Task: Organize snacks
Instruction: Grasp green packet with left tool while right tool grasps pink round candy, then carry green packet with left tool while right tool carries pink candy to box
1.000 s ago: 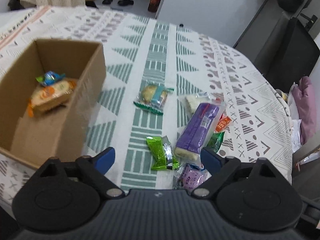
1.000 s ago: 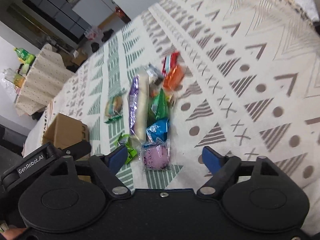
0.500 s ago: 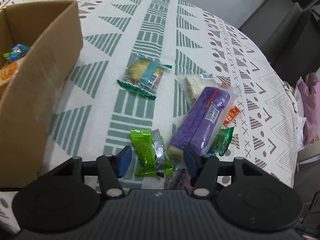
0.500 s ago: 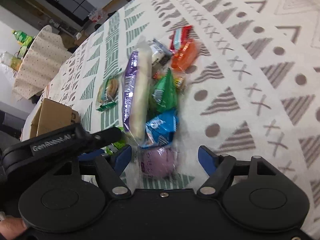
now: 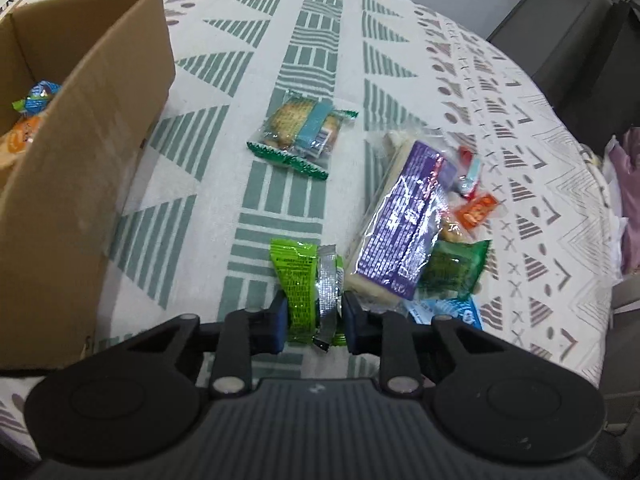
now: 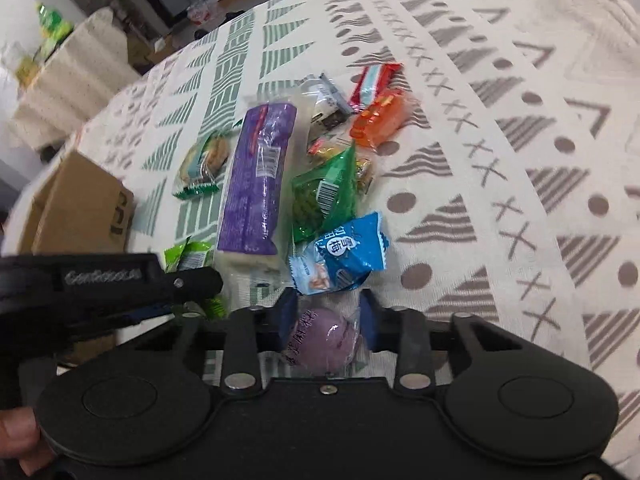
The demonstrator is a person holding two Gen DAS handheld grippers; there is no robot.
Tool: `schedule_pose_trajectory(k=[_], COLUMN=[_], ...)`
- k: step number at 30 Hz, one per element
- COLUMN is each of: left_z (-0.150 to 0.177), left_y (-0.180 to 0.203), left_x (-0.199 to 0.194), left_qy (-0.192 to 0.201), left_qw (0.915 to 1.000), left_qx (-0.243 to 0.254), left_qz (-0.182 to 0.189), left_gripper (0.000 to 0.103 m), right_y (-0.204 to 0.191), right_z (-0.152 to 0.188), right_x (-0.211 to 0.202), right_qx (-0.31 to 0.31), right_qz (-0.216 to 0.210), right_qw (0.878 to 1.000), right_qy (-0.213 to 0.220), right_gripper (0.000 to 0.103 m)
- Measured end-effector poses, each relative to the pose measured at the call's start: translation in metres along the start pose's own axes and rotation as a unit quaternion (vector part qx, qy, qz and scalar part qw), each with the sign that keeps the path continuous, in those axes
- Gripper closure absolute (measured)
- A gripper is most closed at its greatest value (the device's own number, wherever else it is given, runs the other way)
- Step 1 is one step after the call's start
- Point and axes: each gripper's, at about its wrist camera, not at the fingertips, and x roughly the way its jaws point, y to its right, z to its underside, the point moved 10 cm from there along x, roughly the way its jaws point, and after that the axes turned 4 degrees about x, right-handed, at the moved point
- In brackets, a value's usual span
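Both grippers are clamping snacks at the near edge of the pile.

The left gripper (image 5: 313,322) is pinching the bright green packet (image 5: 306,280); the right gripper (image 6: 329,320) is squeezing the round purple snack (image 6: 325,338). Just beyond are lying the blue packet (image 6: 344,256), dark green packet (image 6: 324,196) and long purple pack (image 5: 406,226). Farther off, the cookie packet (image 5: 302,130) is sitting alone, and the cardboard box (image 5: 86,152) is holding two snacks.

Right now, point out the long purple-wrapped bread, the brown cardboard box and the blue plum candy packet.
long purple-wrapped bread (image 5: 404,216), left wrist view, wrapper middle
brown cardboard box (image 5: 80,152), left wrist view, near outer wall
blue plum candy packet (image 6: 340,256), right wrist view, printed front
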Motion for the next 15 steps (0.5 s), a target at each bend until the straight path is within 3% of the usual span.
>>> schedule_pose_trajectory(k=[15], left_z=[0.001], left_y=[0.001], left_x=[-0.08], left_qy=[0.057], left_qw=[0.9981], left_qx=[0.014], left_qz=[0.02], left_gripper=[0.077], right_y=[0.0], right_z=[0.0], right_x=[-0.059], right_qx=[0.057], right_qz=[-0.05], right_qw=[0.996], right_qy=[0.056], right_gripper=[0.077])
